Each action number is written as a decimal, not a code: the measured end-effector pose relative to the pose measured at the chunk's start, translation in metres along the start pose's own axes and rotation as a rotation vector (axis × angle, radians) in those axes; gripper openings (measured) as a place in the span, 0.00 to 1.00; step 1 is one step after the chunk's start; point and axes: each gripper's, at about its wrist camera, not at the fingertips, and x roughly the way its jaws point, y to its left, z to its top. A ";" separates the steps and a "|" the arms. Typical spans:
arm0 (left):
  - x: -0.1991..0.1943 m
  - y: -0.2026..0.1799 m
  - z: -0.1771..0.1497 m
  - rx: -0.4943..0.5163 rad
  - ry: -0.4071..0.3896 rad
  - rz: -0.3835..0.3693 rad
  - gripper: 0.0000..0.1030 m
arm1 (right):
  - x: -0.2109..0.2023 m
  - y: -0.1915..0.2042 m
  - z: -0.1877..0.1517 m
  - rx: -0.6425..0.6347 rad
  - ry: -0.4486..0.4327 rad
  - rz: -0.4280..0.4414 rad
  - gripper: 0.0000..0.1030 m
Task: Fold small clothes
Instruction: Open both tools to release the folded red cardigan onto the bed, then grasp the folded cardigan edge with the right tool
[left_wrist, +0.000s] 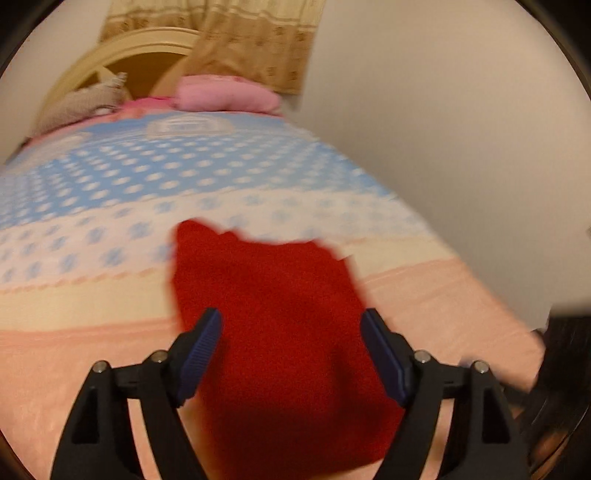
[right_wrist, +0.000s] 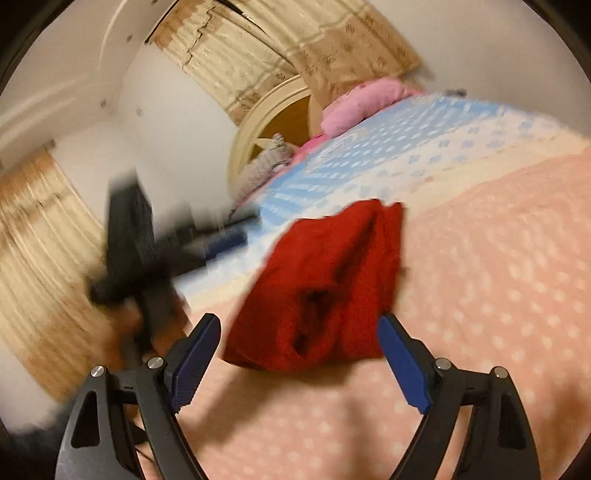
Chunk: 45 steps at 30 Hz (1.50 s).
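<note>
A small red garment (left_wrist: 273, 314) lies bunched on the pink dotted bedspread (left_wrist: 74, 369). My left gripper (left_wrist: 291, 321) is open and hovers over it, one finger on each side of the cloth, holding nothing. In the right wrist view the same red garment (right_wrist: 325, 288) lies folded over with a dark crease in its middle. My right gripper (right_wrist: 299, 328) is open just in front of it and holds nothing. The left gripper (right_wrist: 155, 251) shows as a dark blur at the left of that view.
The bed has a blue and white dotted cover (left_wrist: 166, 166) further back, a pink pillow (left_wrist: 225, 94) and a grey soft toy (left_wrist: 85, 103) at the headboard (left_wrist: 122, 48). A white wall (left_wrist: 443, 129) runs along the bed's right side. Beige curtains (right_wrist: 40, 258) hang at left.
</note>
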 end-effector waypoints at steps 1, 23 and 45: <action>-0.004 0.009 -0.011 -0.004 0.001 0.019 0.78 | 0.005 -0.003 0.010 0.029 0.019 0.025 0.83; 0.008 0.023 -0.087 -0.010 0.100 -0.004 0.95 | 0.150 -0.050 0.073 0.151 0.320 -0.079 0.77; -0.012 0.013 -0.053 0.001 -0.013 0.081 0.97 | 0.134 -0.064 0.086 0.019 0.264 -0.218 0.36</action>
